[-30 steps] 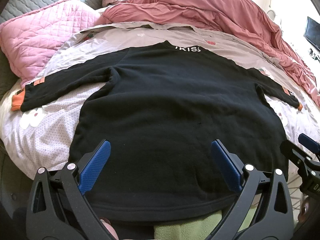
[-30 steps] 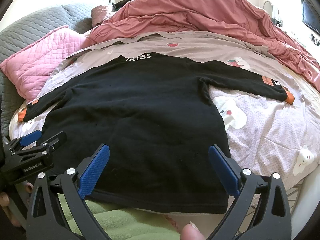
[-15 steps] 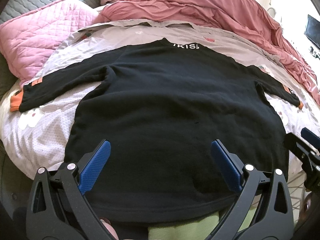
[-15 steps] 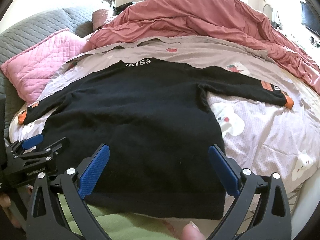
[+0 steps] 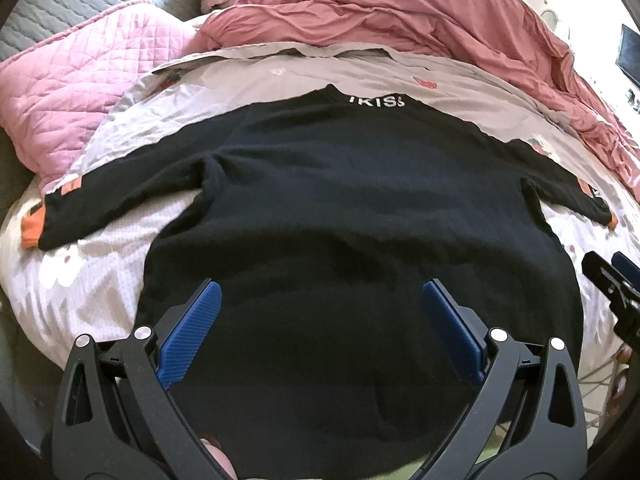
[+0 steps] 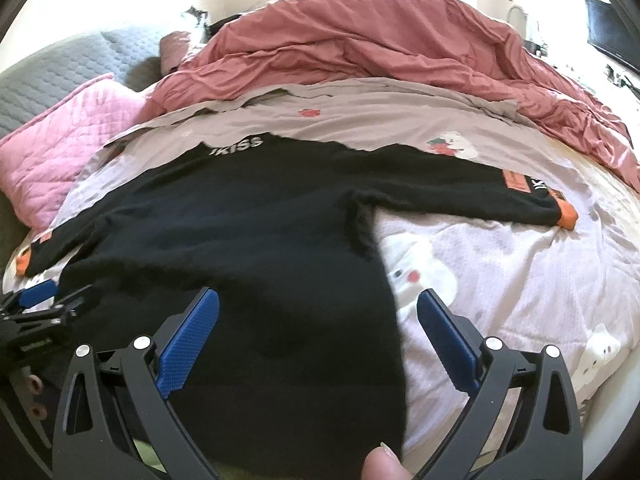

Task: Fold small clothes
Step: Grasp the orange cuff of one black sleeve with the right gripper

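Note:
A black long-sleeved sweater (image 5: 340,200) with orange cuffs and white "IKISS" lettering at the collar lies flat on the bed, sleeves spread to both sides; it also shows in the right wrist view (image 6: 240,220). My left gripper (image 5: 320,320) is open and empty, hovering over the sweater's lower left part near the hem. My right gripper (image 6: 318,320) is open and empty over the lower right part, its right finger past the sweater's side edge. Each gripper shows at the edge of the other's view: the right one (image 5: 612,280), the left one (image 6: 36,304).
The bed sheet (image 6: 500,272) is pale with cartoon prints. A rumpled red-pink duvet (image 5: 400,12) lies behind the sweater. A pink quilted pillow (image 5: 80,80) sits at the back left. A green cloth (image 6: 148,456) lies under the sweater's hem.
Both grippers have moved forward over the sweater's hem, so the green cloth at the near edge is mostly out of sight. Both stay open.

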The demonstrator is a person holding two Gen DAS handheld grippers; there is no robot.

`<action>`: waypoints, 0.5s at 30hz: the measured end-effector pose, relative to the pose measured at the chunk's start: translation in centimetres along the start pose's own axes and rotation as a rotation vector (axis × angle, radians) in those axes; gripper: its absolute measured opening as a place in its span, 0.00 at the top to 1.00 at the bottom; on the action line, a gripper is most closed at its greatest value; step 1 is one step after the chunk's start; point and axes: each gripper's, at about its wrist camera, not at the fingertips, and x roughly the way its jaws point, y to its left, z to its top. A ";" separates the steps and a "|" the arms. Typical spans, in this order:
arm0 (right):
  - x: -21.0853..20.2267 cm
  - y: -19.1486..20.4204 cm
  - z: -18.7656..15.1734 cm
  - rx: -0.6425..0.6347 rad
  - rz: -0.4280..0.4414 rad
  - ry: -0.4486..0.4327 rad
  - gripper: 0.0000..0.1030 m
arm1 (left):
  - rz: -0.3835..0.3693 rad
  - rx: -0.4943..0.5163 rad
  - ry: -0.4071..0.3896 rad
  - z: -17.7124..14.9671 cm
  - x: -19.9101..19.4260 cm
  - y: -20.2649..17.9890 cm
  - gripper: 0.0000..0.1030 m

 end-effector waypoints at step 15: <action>3.4 -8.2 3.6 0.142 -0.093 -0.022 0.04 | 0.026 -0.002 0.030 4.6 3.3 -0.5 0.09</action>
